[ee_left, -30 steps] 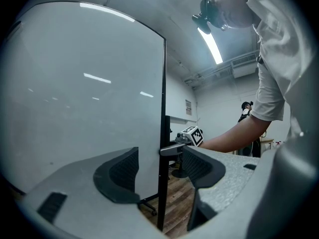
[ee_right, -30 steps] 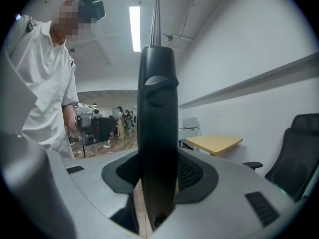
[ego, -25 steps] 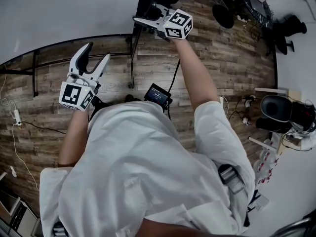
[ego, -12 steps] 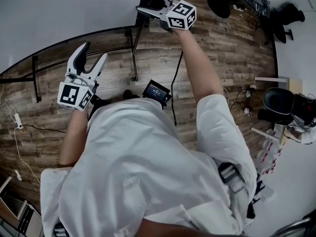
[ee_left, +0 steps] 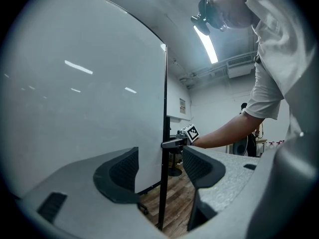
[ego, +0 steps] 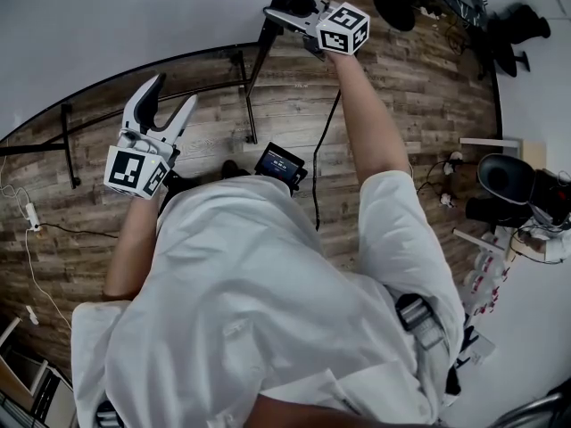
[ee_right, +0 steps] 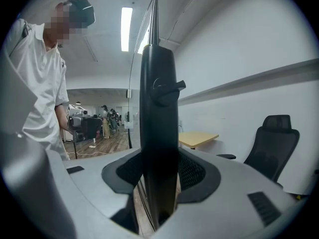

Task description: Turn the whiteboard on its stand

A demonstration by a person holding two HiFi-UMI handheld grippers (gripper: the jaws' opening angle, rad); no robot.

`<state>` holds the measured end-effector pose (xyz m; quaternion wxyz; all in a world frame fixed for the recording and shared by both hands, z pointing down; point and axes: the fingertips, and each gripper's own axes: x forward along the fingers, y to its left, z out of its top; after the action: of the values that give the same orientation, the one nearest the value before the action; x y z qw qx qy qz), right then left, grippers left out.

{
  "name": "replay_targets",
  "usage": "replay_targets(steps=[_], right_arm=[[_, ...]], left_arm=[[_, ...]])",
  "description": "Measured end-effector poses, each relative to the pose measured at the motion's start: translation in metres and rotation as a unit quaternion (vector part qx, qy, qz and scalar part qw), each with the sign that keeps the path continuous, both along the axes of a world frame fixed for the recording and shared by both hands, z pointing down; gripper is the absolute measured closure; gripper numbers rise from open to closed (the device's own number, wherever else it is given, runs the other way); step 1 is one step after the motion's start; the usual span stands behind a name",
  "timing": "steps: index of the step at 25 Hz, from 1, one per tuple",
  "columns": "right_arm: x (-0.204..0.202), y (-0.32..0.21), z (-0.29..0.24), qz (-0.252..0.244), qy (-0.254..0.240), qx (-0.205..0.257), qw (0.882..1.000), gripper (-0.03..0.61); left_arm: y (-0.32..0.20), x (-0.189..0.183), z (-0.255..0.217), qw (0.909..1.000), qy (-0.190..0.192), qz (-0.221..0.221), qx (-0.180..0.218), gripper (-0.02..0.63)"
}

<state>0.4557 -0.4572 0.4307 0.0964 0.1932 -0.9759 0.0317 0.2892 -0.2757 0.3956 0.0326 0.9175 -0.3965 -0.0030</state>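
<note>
The whiteboard fills the upper left of the head view, seen from above, with its black stand rail along its lower edge. My right gripper is shut on the black upright post at the board's right end; both pads press its sides below a locking knob. My left gripper stands open in front of the board's face, nothing between its jaws. In the left gripper view, my left gripper looks along the board to the post, where the right gripper grips.
The stand's black legs reach out over the wooden floor. Office chairs and cables lie at the right, a round stool base at the top. A black chair and a wooden desk stand by the wall.
My right gripper has moved to the right and a little up in the head view, carrying the post and the board's end with it. The left gripper has hardly moved.
</note>
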Motion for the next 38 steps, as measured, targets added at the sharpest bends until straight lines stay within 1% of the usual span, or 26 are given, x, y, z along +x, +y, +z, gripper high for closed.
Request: replay_targets(steps=[5, 14, 16, 17, 18, 21, 25, 28, 31, 35, 37, 38], right_arm=[[0.015, -0.003, -0.002, 0.005, 0.003, -0.001, 1.0, 0.393], [0.016, -0.002, -0.002, 0.021, -0.007, 0.008, 1.0, 0.394], [0.023, -0.003, -0.001, 0.038, -0.009, 0.004, 0.999, 0.39], [0.029, -0.003, -0.001, 0.052, -0.014, -0.002, 0.999, 0.373], [0.036, -0.003, -0.002, 0.067, -0.024, -0.009, 0.997, 0.337], [0.055, 0.007, -0.01, 0.101, -0.042, -0.01, 0.994, 0.336], [0.062, 0.033, -0.031, 0.119, -0.064, 0.01, 0.991, 0.353], [0.055, 0.055, -0.044, 0.149, -0.069, 0.032, 0.986, 0.375], [0.038, 0.08, -0.056, 0.176, -0.078, 0.055, 0.98, 0.379], [0.007, 0.116, -0.076, 0.196, -0.102, 0.079, 0.972, 0.387], [-0.012, 0.131, -0.084, 0.2, -0.11, 0.093, 0.969, 0.405], [-0.021, 0.137, -0.086, 0.201, -0.107, 0.101, 0.969, 0.416]], left_arm=[[0.001, 0.003, -0.004, 1.0, -0.002, -0.004, -0.001, 0.339], [0.014, 0.003, -0.001, 1.0, -0.001, -0.007, -0.006, 0.339], [0.018, 0.002, -0.003, 1.0, -0.004, -0.008, -0.002, 0.339], [0.019, 0.001, -0.003, 0.9999, -0.006, -0.009, -0.002, 0.339], [0.021, -0.001, -0.003, 0.9999, -0.008, -0.01, -0.003, 0.339], [0.023, -0.011, 0.002, 0.9998, -0.005, -0.018, -0.008, 0.339], [0.026, -0.021, 0.001, 0.9995, 0.004, -0.028, -0.01, 0.339], [0.029, -0.036, 0.0, 0.999, 0.01, -0.044, -0.009, 0.339], [0.03, -0.056, 0.002, 0.9977, 0.01, -0.066, -0.01, 0.339], [0.038, -0.083, 0.0, 0.9954, 0.009, -0.095, -0.006, 0.339], [0.042, -0.1, -0.002, 0.9939, 0.012, -0.11, 0.0, 0.339], [0.043, -0.108, -0.003, 0.9931, 0.011, -0.117, 0.002, 0.341]])
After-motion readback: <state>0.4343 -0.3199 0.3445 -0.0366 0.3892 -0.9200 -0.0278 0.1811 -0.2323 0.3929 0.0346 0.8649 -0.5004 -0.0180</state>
